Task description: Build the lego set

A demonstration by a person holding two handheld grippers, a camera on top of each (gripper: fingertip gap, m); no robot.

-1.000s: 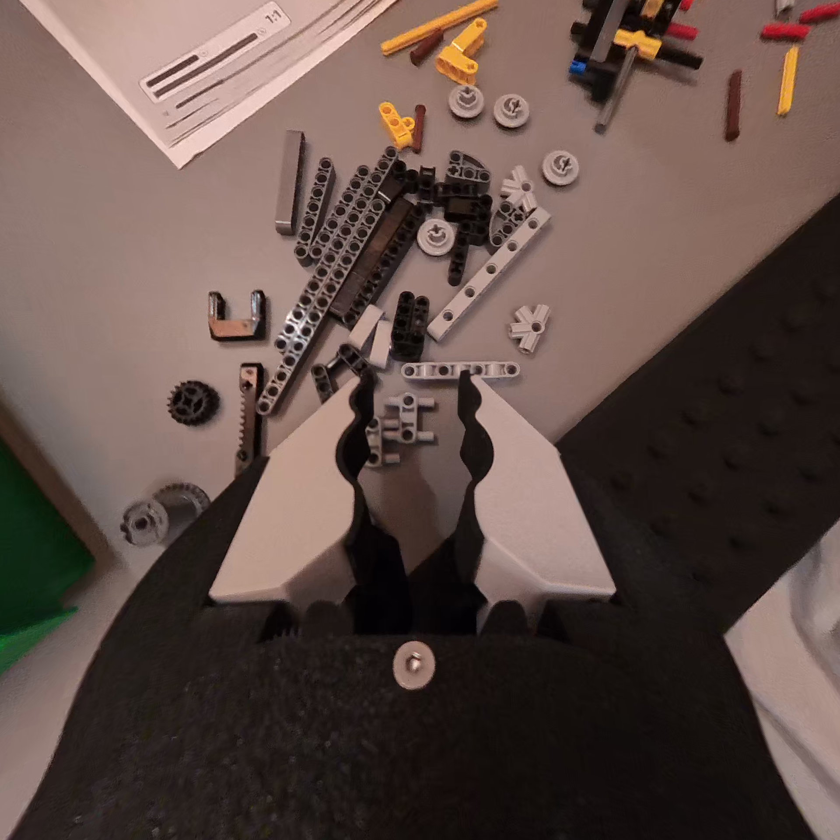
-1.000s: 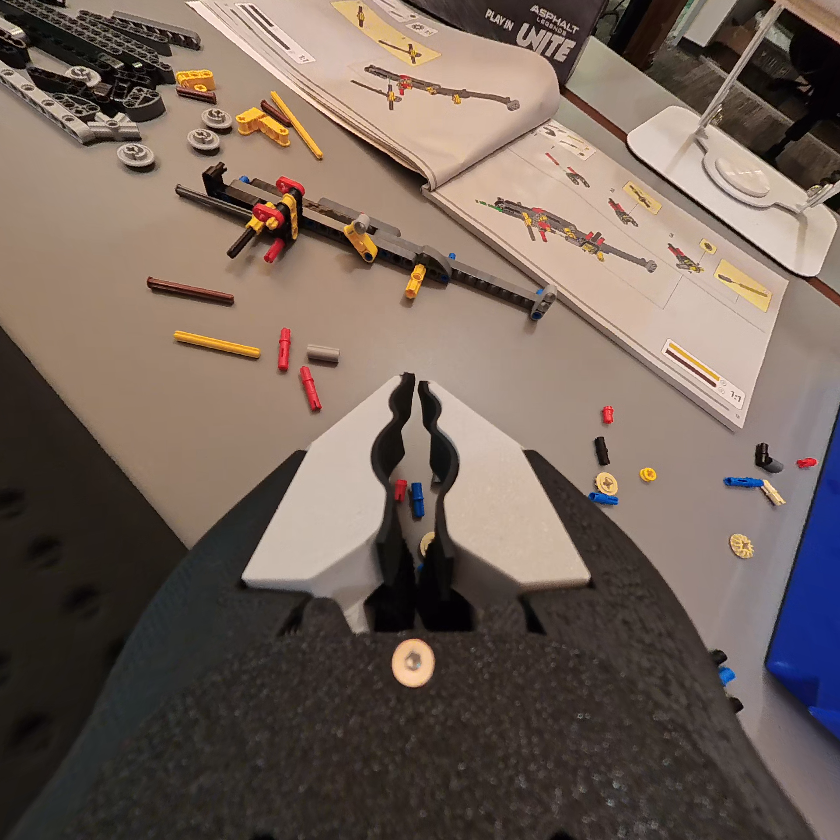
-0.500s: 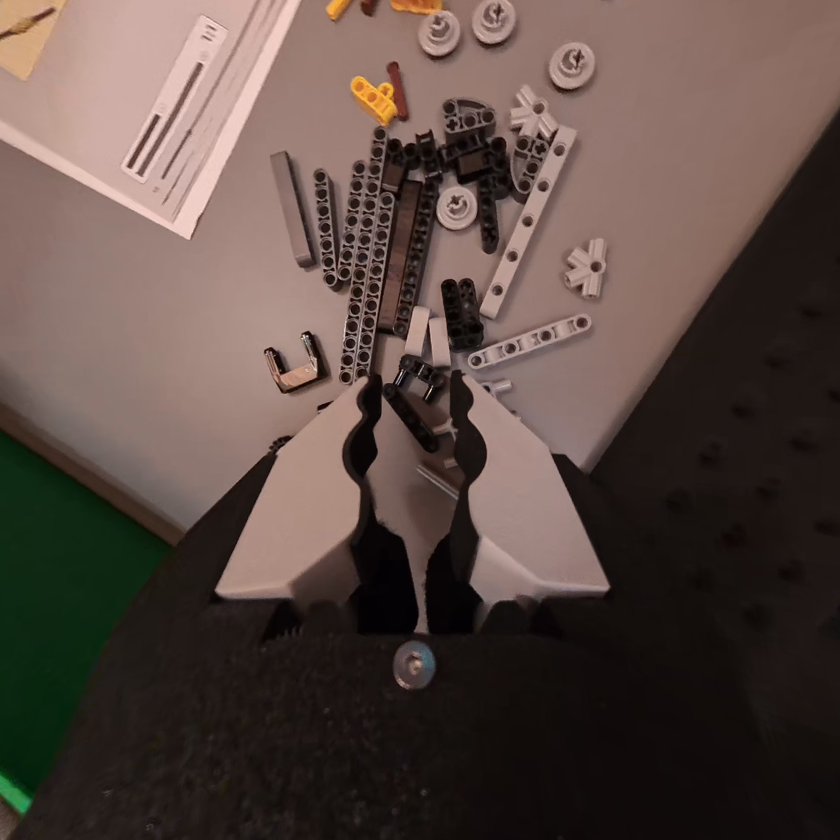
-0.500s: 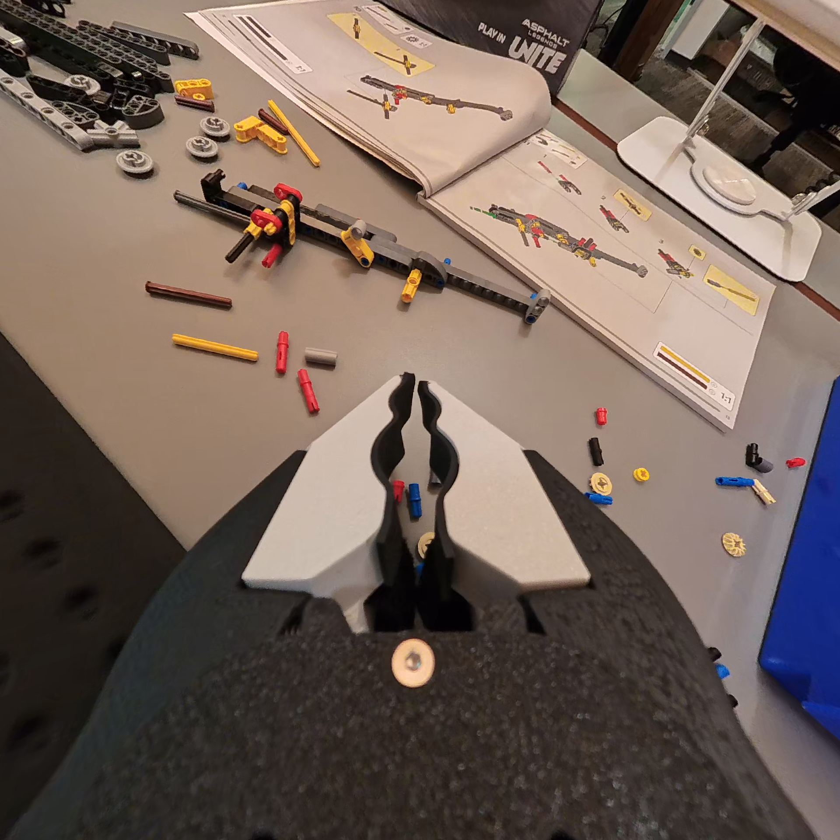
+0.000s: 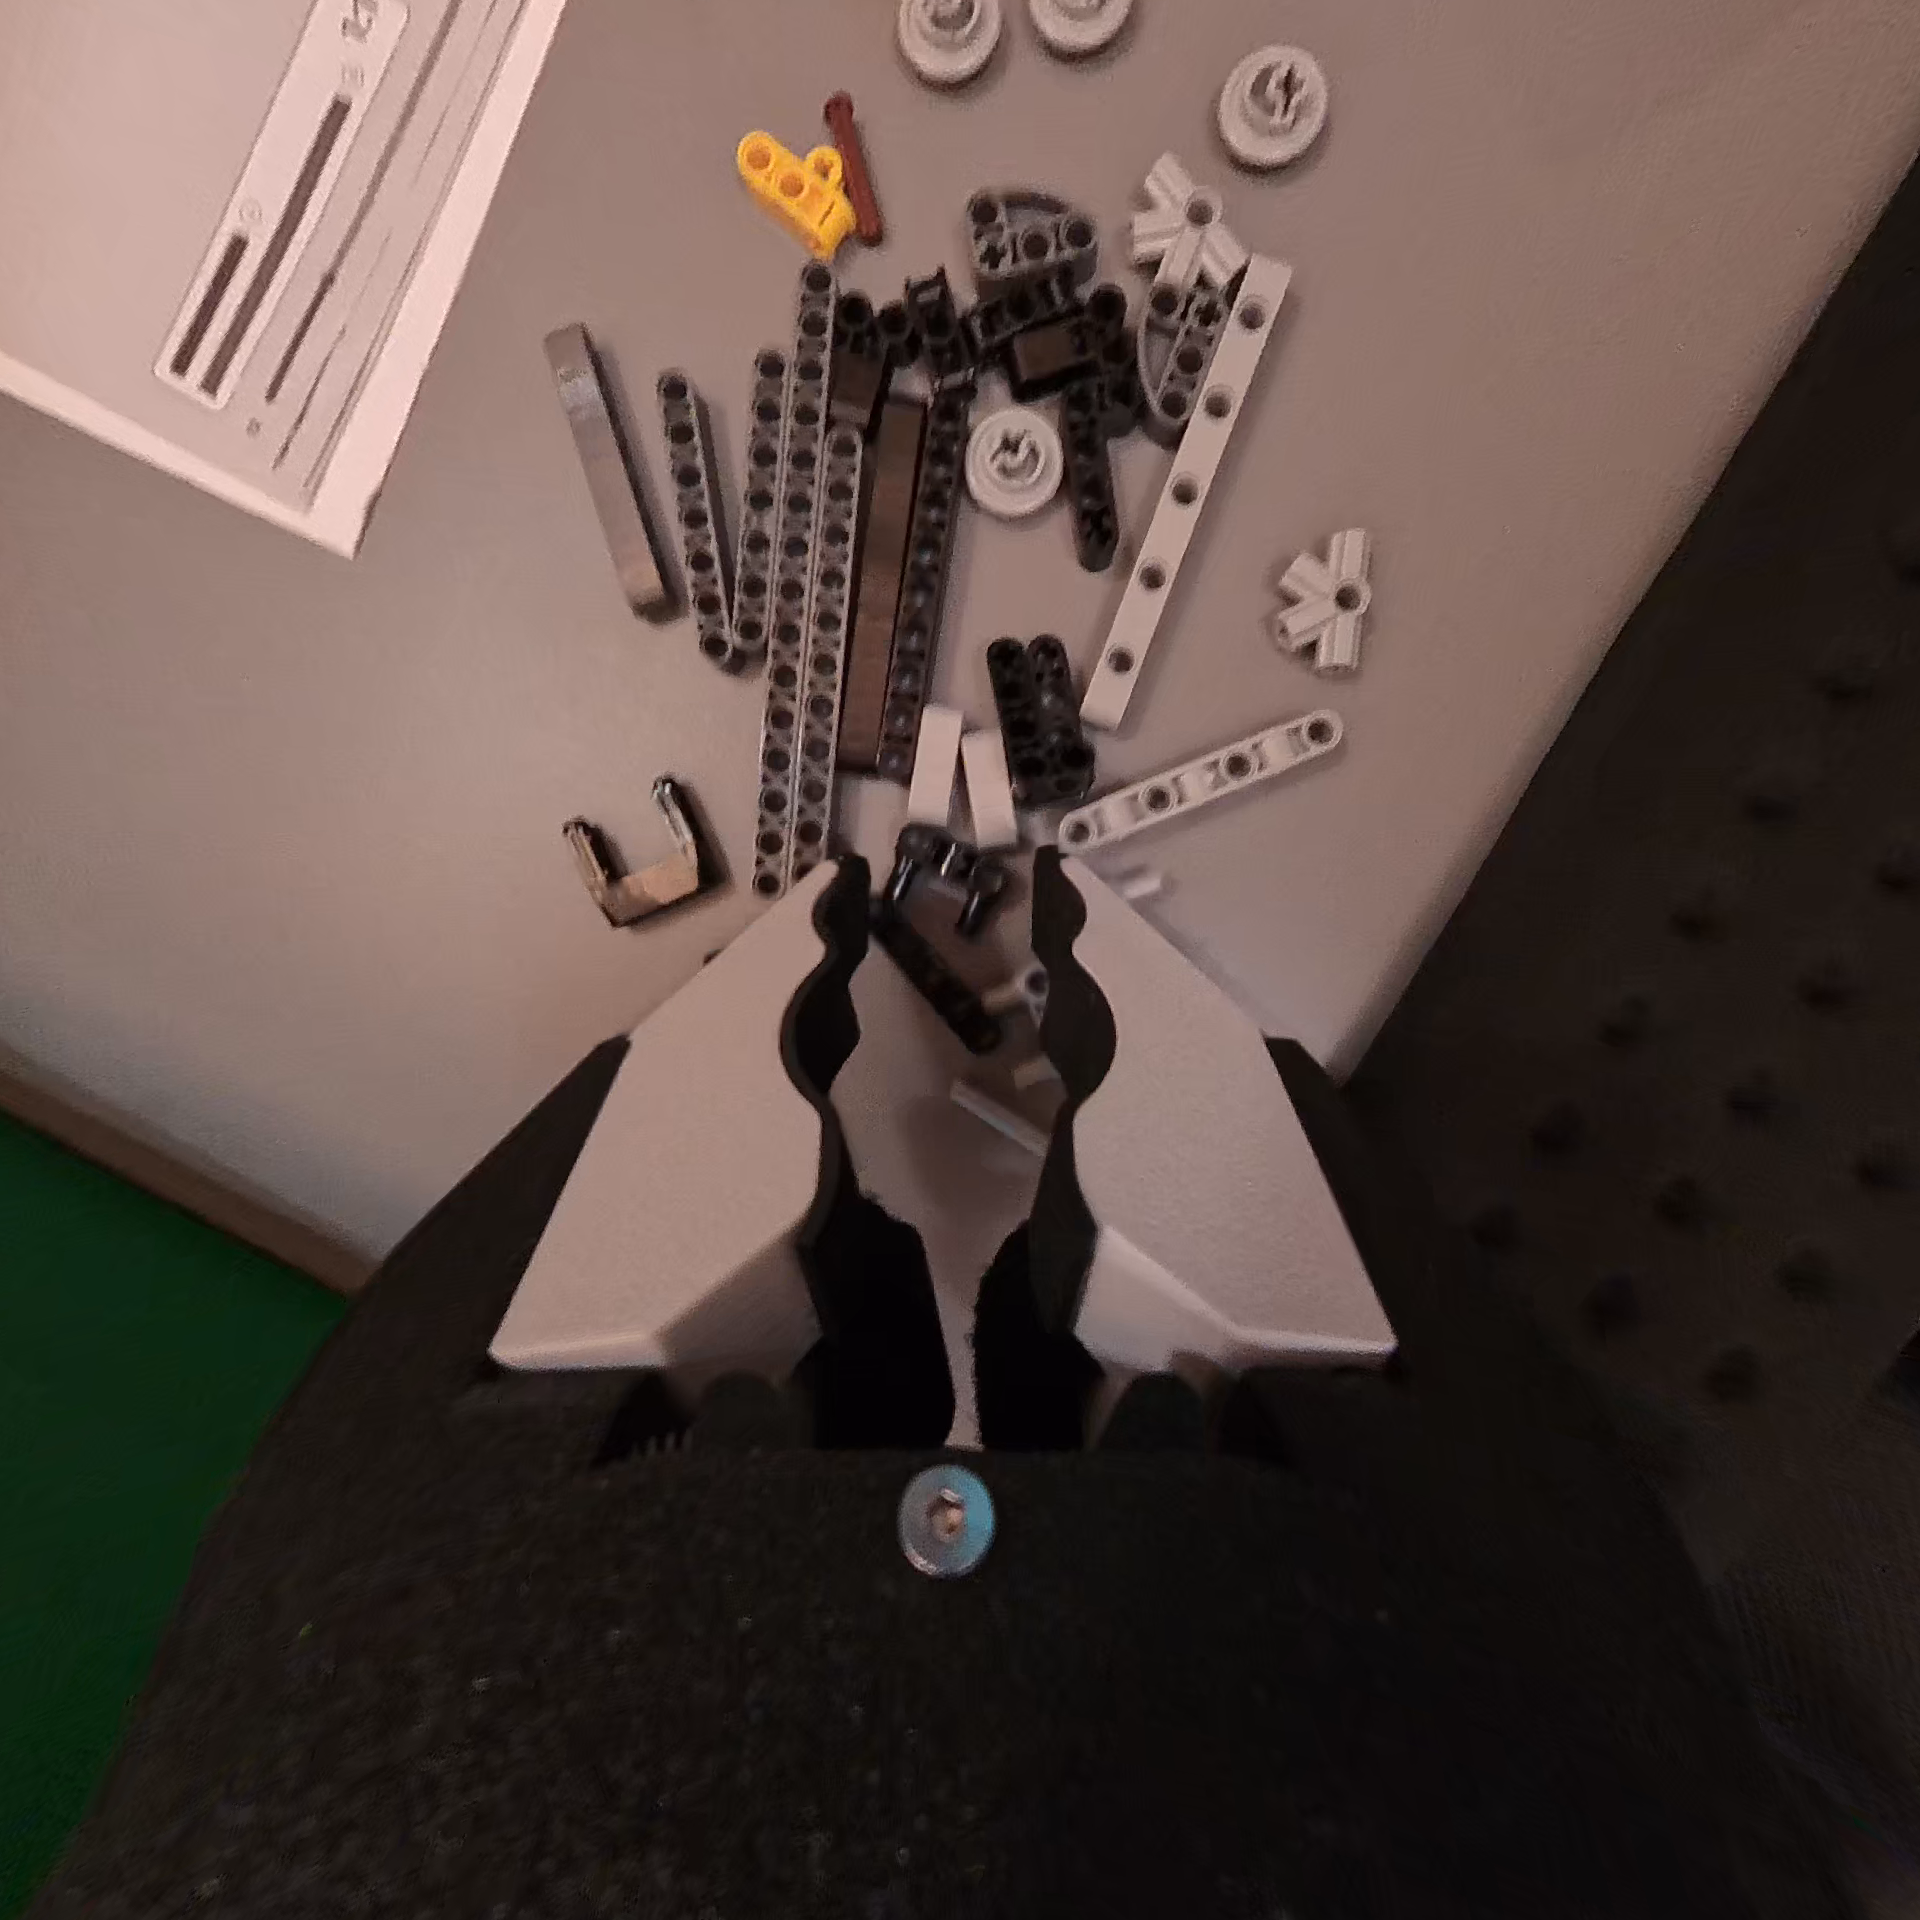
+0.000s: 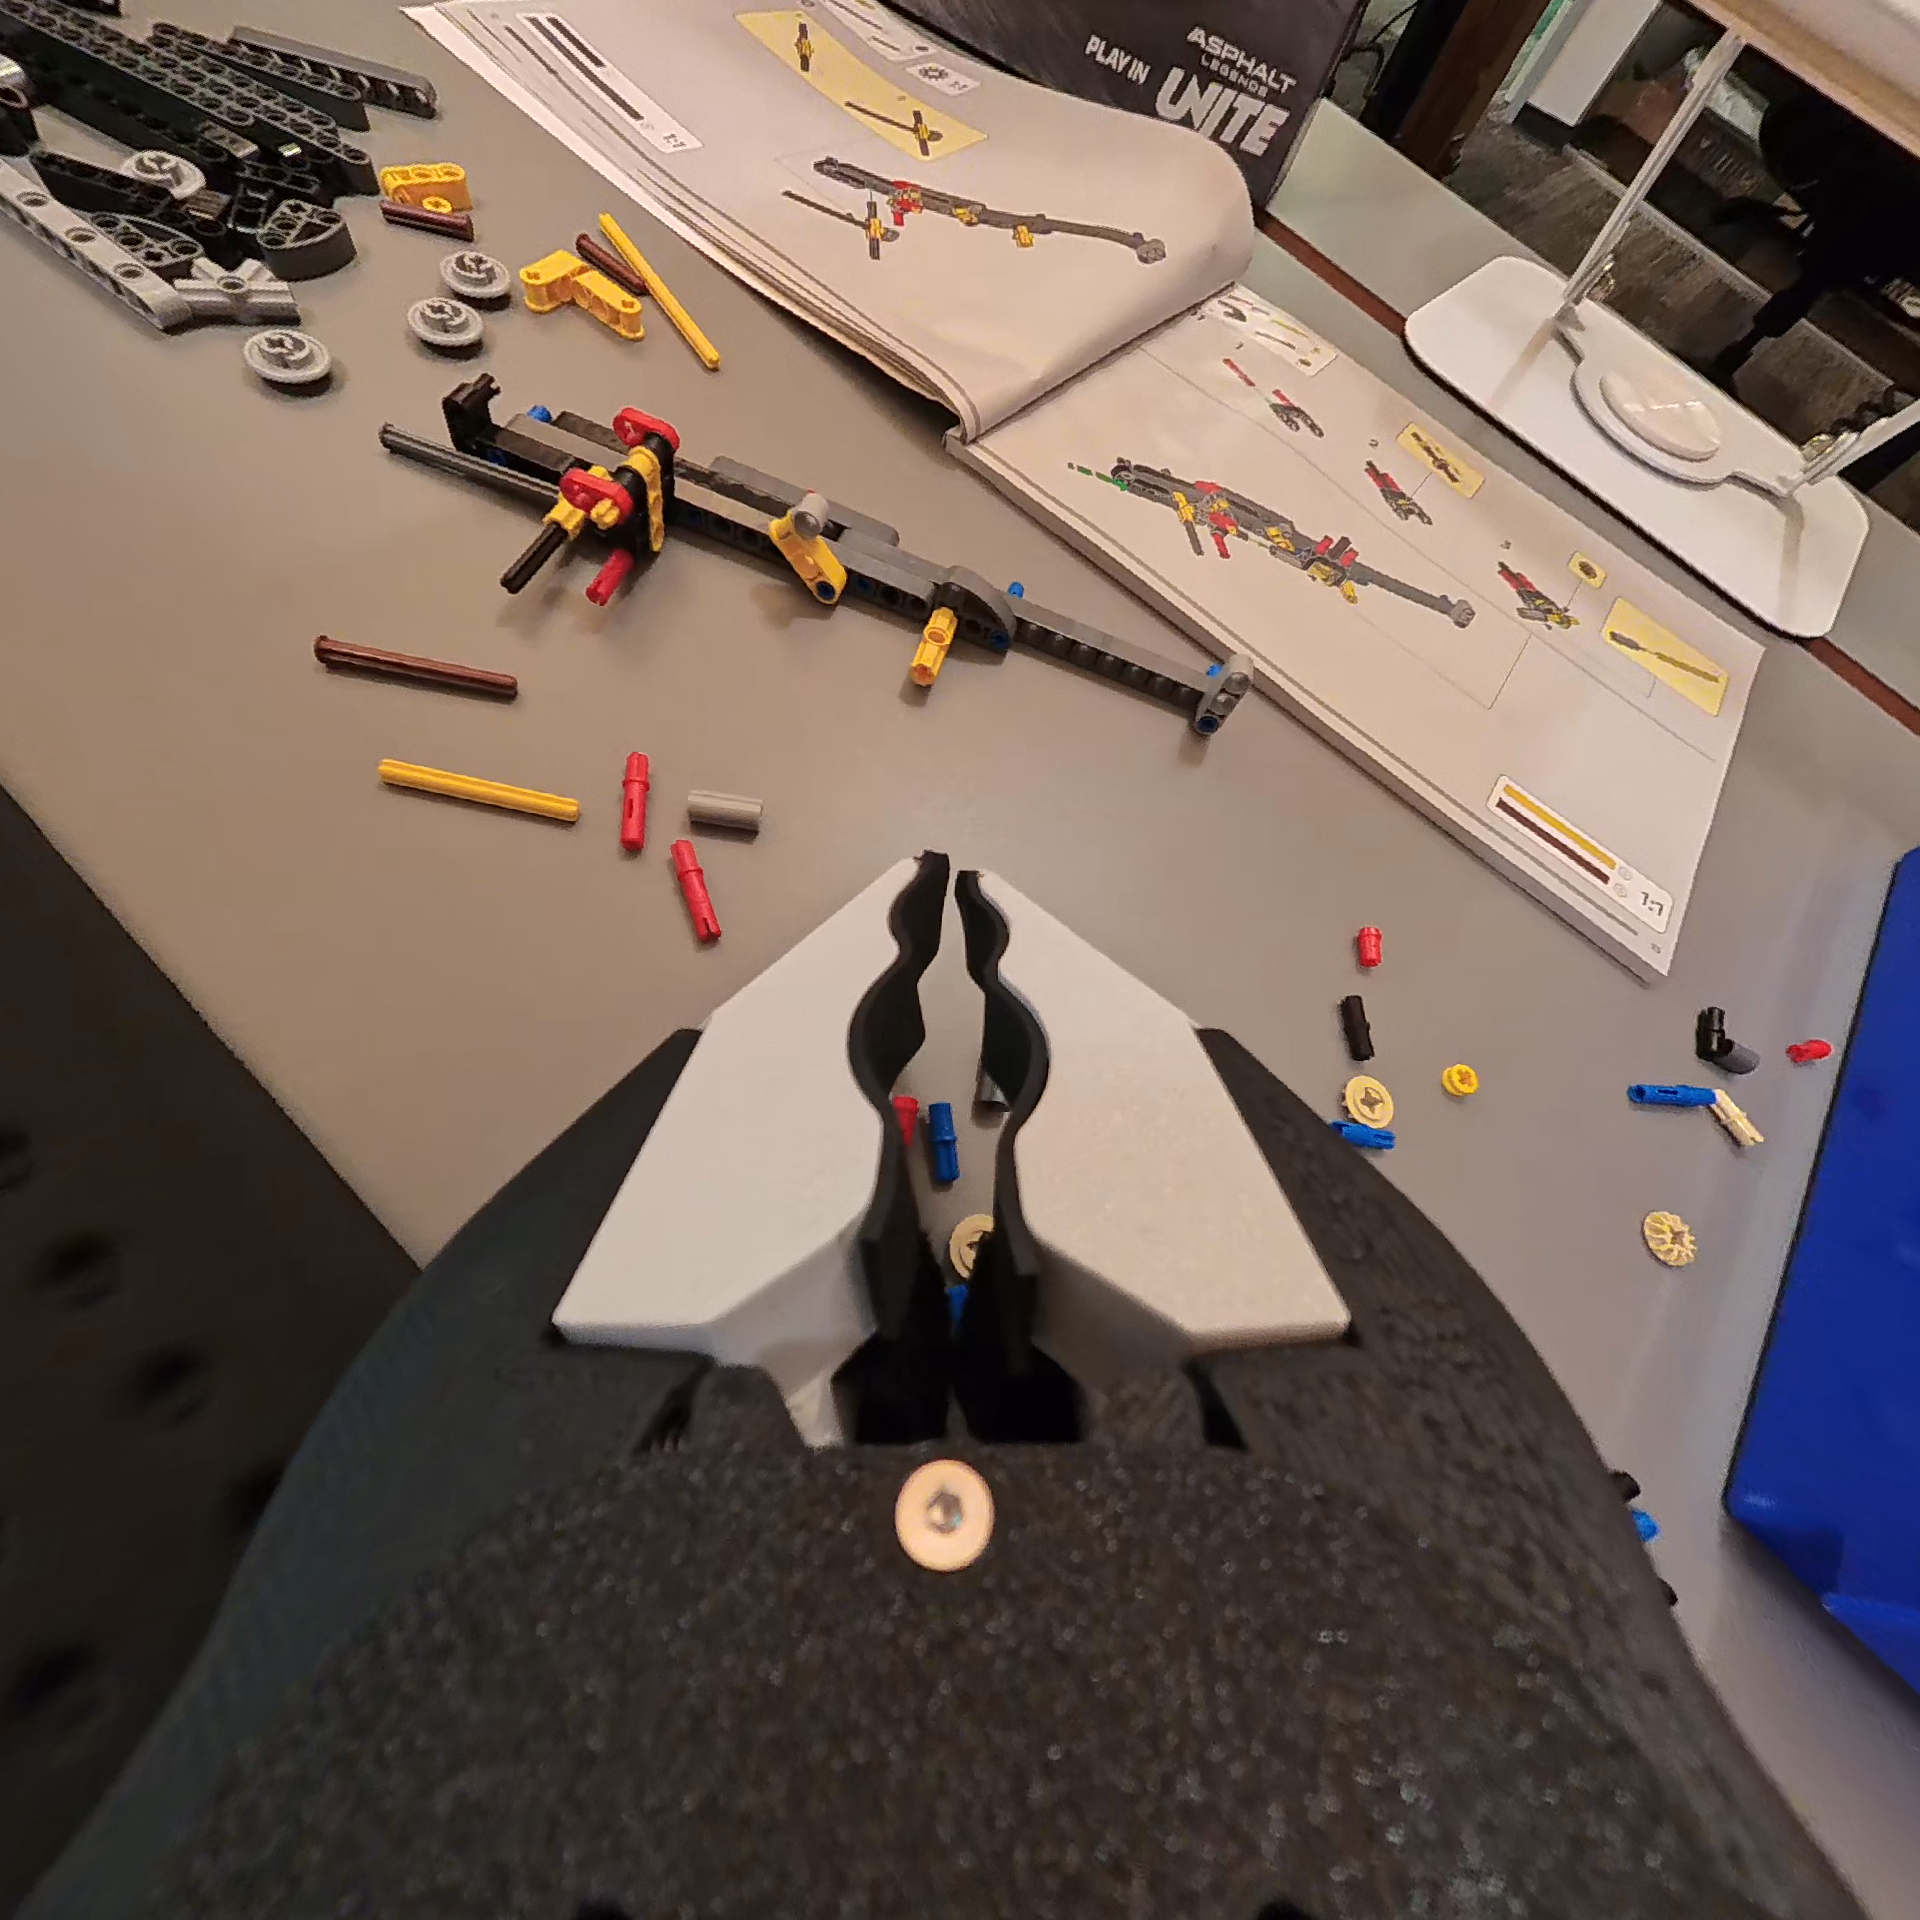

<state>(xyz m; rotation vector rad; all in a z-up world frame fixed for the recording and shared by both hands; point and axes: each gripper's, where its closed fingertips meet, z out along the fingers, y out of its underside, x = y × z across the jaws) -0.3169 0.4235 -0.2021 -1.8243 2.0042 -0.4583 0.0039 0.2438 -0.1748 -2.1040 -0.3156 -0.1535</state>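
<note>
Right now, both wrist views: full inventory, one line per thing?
Beams: a pile, dark grey, black and light grey, ahead of left gripper.
Round discs: three, grey, beside pile.
Assembly: one, dark with yellow and red parts, table centre.
Manual: one, open, behind assembly.
Axles: yellow, brown, left of right gripper.
Pins: red, blue, black, scattered.
Bin: one, blue, right edge.
Left gripper: open, over black parts.
Right gripper: nearly shut, empty.

An office-like workroom: a grey desk [image 6: 1039,790] strewn with building parts, an open instruction booklet [image 6: 1351,582], carpeted floor [image 6: 1538,135] beyond.
</note>
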